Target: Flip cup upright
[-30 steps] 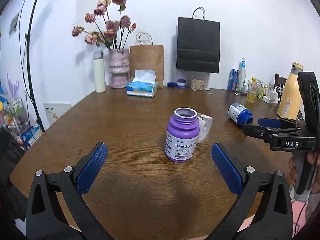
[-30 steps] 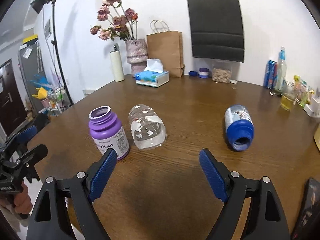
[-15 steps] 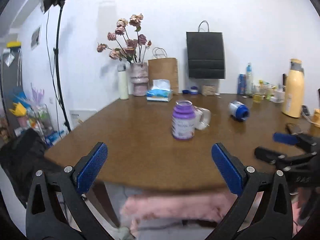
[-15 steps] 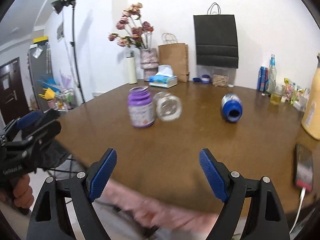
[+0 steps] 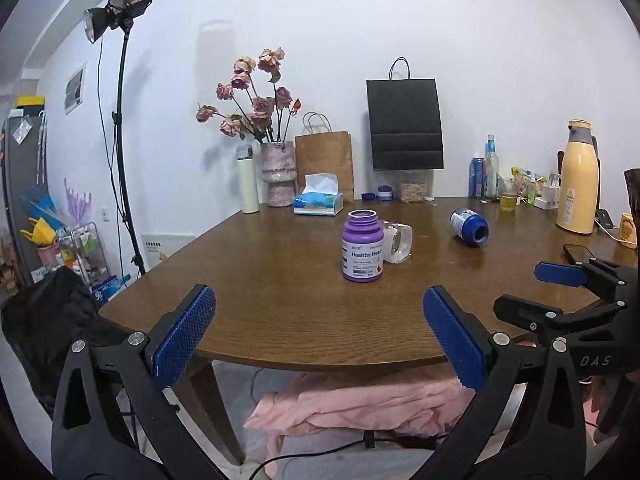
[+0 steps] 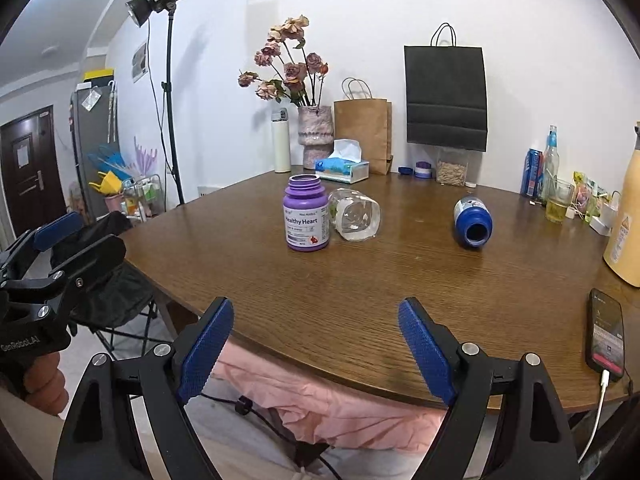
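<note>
Black-framed left claw (image 5: pixel 320 338) and right claw (image 6: pixel 316 346), blue textured pads, silver screws.

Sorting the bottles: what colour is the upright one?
Purple bottle, with a white label; clearest in the right wrist view.

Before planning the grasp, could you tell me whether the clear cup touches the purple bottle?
Cannot tell: in both views the clear cup meets the purple bottle with no visible gap.

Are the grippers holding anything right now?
No. The left gripper and right gripper are both open and empty; the clear cup lies untouched.
</note>
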`<state>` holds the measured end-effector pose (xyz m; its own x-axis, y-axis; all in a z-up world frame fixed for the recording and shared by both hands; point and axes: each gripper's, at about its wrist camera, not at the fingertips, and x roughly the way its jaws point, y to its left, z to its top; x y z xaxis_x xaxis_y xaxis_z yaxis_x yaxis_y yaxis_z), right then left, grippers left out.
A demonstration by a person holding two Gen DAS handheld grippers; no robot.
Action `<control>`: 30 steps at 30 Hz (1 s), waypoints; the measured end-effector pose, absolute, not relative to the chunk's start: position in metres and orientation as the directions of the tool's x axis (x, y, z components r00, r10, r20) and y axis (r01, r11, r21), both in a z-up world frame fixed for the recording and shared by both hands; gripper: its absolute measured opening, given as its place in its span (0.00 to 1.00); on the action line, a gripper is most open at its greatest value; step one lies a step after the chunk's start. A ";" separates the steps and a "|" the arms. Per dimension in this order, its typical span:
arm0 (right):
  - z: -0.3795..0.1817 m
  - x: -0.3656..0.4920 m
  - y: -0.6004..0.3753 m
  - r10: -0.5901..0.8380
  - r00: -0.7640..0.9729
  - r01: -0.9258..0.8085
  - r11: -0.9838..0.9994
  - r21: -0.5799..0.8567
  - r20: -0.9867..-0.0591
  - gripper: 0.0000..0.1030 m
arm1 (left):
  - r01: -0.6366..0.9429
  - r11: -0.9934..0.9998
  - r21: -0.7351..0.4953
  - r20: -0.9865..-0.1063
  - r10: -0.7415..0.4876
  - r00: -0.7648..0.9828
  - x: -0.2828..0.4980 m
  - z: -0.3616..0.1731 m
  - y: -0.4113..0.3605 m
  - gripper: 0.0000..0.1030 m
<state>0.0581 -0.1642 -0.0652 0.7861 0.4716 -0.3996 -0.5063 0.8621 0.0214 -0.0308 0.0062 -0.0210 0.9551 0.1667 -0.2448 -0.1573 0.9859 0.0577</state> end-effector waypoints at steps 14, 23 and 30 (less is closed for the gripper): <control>-0.068 0.058 -0.167 0.479 0.787 -0.510 0.860 0.026 -0.388 0.86 | -0.159 0.986 0.054 -0.246 0.168 0.955 -0.031 -0.020 0.006 1.00; -0.068 0.058 -0.165 0.481 0.786 -0.512 0.858 0.025 -0.389 0.86 | -0.156 0.986 0.056 -0.240 0.165 0.957 -0.031 -0.021 0.005 1.00; -0.068 0.058 -0.165 0.480 0.790 -0.510 0.860 0.027 -0.383 0.86 | -0.154 0.987 0.053 -0.242 0.162 0.957 -0.031 -0.021 0.006 1.00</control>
<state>0.0580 -0.1648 -0.0677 0.7897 0.4796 -0.3826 -0.5095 0.8600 0.0266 -0.0307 0.0063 -0.0215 0.9567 0.1618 -0.2421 -0.1536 0.9867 0.0527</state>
